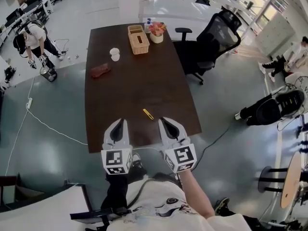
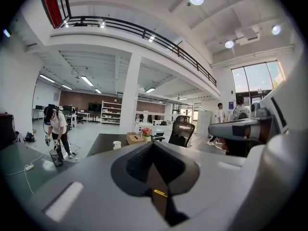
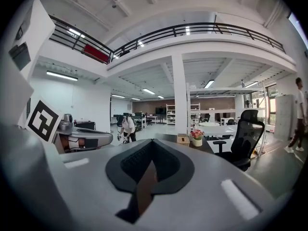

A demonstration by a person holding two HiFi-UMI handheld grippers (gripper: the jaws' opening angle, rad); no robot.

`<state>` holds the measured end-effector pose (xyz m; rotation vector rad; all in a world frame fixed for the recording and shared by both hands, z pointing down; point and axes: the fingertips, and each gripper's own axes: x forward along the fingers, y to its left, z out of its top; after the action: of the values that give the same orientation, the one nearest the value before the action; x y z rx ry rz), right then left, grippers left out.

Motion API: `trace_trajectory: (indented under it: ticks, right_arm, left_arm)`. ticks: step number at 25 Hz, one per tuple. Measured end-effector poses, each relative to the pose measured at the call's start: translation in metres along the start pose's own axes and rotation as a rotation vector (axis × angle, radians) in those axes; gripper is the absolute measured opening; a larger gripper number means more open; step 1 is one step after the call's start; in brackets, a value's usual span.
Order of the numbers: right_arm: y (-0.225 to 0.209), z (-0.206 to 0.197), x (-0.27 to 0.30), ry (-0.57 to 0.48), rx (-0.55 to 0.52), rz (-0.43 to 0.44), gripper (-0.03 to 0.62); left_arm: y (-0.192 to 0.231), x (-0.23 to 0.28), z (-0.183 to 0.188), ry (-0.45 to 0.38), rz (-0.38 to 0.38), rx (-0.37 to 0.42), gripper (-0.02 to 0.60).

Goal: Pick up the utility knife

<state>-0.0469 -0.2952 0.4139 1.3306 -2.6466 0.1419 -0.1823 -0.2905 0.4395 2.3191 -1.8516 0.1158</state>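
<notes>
The utility knife [image 1: 148, 114] is a slim yellow tool lying on the dark brown table [image 1: 139, 85], near its front edge. My left gripper [image 1: 120, 122] hovers over that edge, just left of the knife and nearer to me. My right gripper [image 1: 162, 121] is level with it, just right of the knife. Both are shut with nothing held. In the left gripper view the knife [image 2: 160, 193] shows as a yellow sliver through the narrow slit under the closed jaws of the left gripper [image 2: 153, 145]. The right gripper [image 3: 153, 143] shows only a strip of table through its slit.
At the table's far end stand a wicker tissue box [image 1: 138, 39], a flower pot [image 1: 156, 32] and a white cup [image 1: 114, 54]; a reddish-brown lump [image 1: 100, 70] lies at the left. A black office chair [image 1: 211, 42] stands at the right. A person [image 1: 33, 40] bends over at the far left.
</notes>
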Motion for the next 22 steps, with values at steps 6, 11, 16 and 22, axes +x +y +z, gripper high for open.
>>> trace_trajectory:
  ticks: [6,11,16,22]
  right_arm:
    - [-0.001,-0.024,0.028,0.043,0.047,0.005,0.002]
    - [-0.010,-0.044,0.045,0.087,0.069,0.038,0.002]
    - [-0.024,-0.077,0.056,0.157,0.117,0.065,0.002]
    - [-0.043,-0.134,0.071,0.279,0.198,0.109,0.002]
  left_arm:
    - [0.021,0.018,-0.020,0.050,-0.001,-0.029,-0.003]
    - [0.033,0.031,-0.039,0.106,0.032,-0.049,-0.003]
    - [0.036,0.040,-0.074,0.210,0.052,-0.068,-0.003]
    - [0.033,0.058,-0.141,0.371,0.064,-0.134,-0.003]
